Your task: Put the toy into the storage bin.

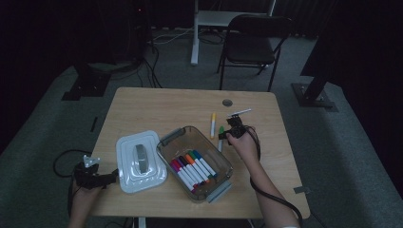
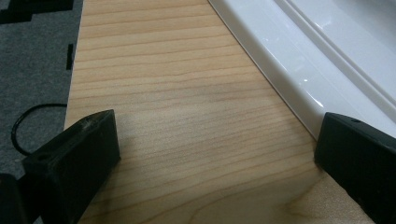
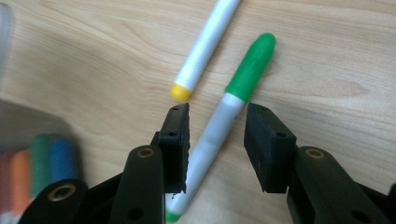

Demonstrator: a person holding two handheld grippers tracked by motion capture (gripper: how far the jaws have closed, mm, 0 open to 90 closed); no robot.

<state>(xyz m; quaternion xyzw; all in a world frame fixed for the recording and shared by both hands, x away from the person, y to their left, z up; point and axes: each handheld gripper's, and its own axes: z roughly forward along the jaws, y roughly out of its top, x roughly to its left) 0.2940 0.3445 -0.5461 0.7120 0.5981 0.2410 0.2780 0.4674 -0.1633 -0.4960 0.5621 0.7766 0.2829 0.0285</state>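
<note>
black jaws of the right claw [image 3: 217, 140] stand parted astride the green marker [image 3: 224, 126], one on each side of its white barrel, not yet pinching. the marker lies flat on the table [image 1: 157, 107] just right of the clear bin [image 1: 216, 185], its long axis running near to far, green cap at the far end, so the jaws cross it squarely. a yellow marker [image 3: 205, 49] lies just beside it, to the left. the left claw [image 2: 210, 154], also open and empty, rests at the white lid [image 2: 299, 70], well apart; the right hand is plainly nearer.
</note>
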